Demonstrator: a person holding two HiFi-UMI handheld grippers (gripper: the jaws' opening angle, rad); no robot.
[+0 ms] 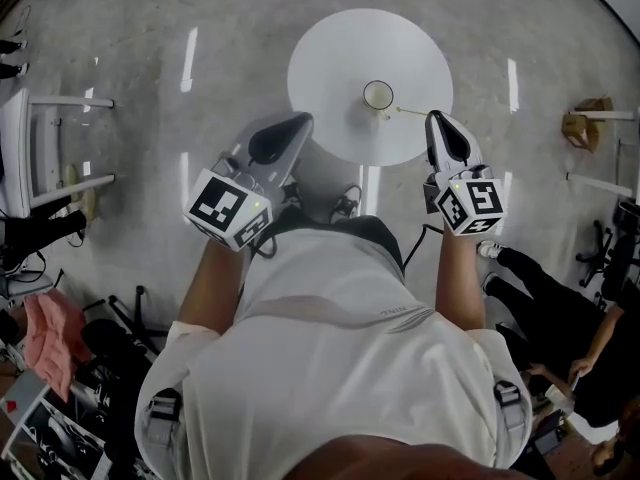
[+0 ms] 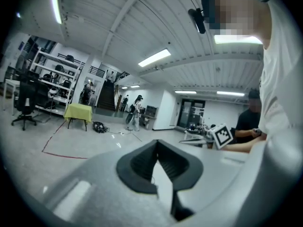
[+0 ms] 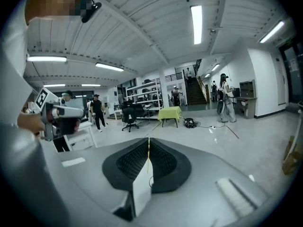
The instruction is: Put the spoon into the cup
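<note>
Head view: spoon on table just beside cup; L gripper & R gripper jaws together, empty.

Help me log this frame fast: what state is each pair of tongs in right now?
Left gripper's tongs: closed, nothing between them.
Right gripper's tongs: closed, nothing between them.

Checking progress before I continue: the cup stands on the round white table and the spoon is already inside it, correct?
Not quite. The cup does stand on the round white table, but the spoon lies on the table beside it, not inside; the head view shows this.
</note>
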